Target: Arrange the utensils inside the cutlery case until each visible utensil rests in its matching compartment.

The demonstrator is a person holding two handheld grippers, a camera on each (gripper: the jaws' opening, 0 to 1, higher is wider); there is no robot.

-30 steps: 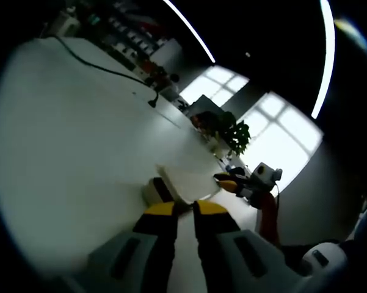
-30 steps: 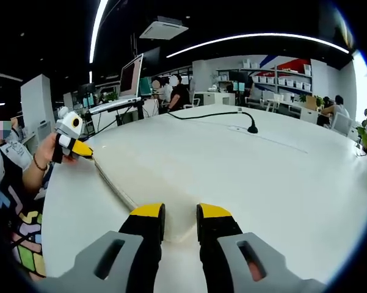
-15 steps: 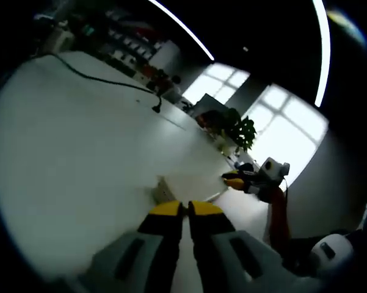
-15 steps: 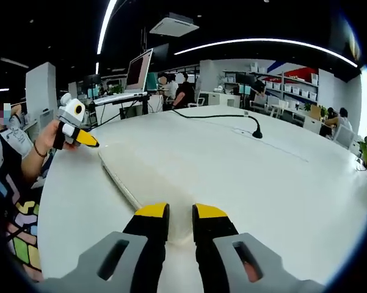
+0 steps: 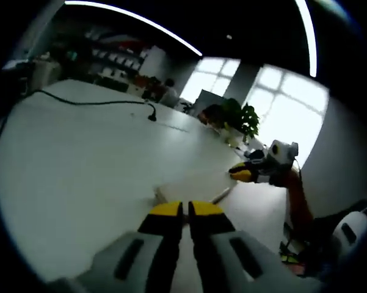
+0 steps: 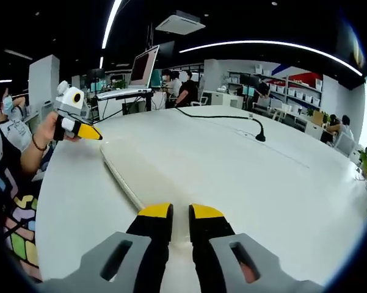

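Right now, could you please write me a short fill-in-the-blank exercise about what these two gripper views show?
1. The table top is ____ in colour.
2. The tips of the right gripper are ____ in colour.
3. In the right gripper view, the left gripper is held above the table's ____ side.
4. The black cable lies on the ____.

Missing words: white; yellow; left; table

We look low across the white desk (image 5: 79,165) from opposite ends of the flat case (image 6: 146,174), each view catching the other gripper.
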